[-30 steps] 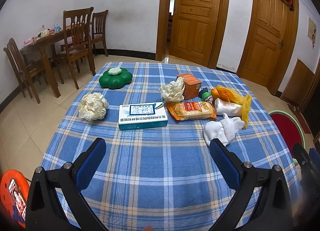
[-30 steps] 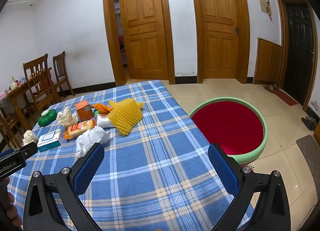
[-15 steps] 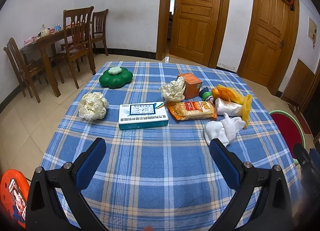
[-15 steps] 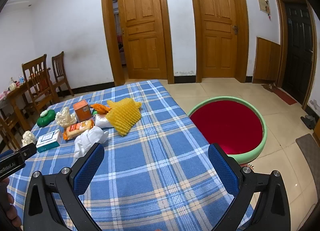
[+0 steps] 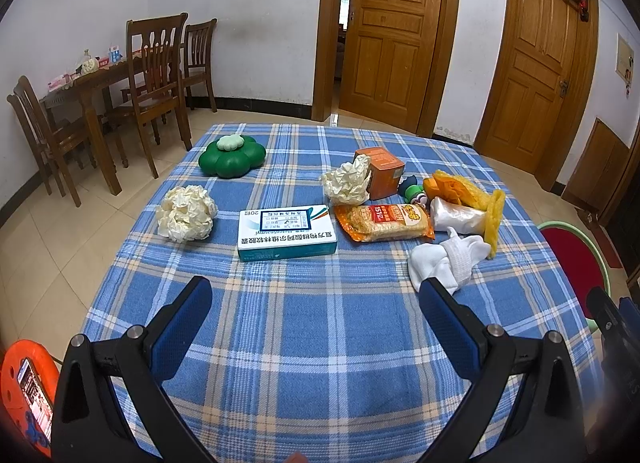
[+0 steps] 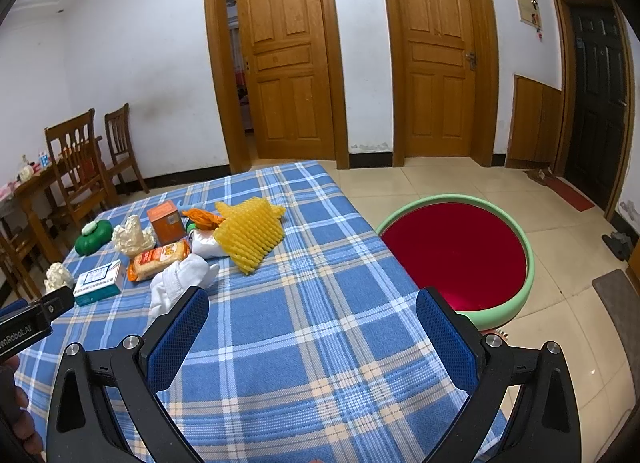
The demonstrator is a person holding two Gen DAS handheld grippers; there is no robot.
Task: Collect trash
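The snack packet [image 5: 384,222] read "151g"; the blue-and-white box [image 5: 286,231] beside it carried Chinese print. Crumpled paper [image 5: 185,213] lay on the checked table [image 5: 312,327]. The red basin [image 6: 454,255] sat empty. Left gripper [image 5: 316,299] and right gripper [image 6: 312,315] hovered spread, grasping nothing.

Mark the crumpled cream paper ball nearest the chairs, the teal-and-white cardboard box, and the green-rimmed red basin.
crumpled cream paper ball [image 5: 185,213], left wrist view, centre
teal-and-white cardboard box [image 5: 285,231], left wrist view, top face
green-rimmed red basin [image 6: 516,305], right wrist view, rim
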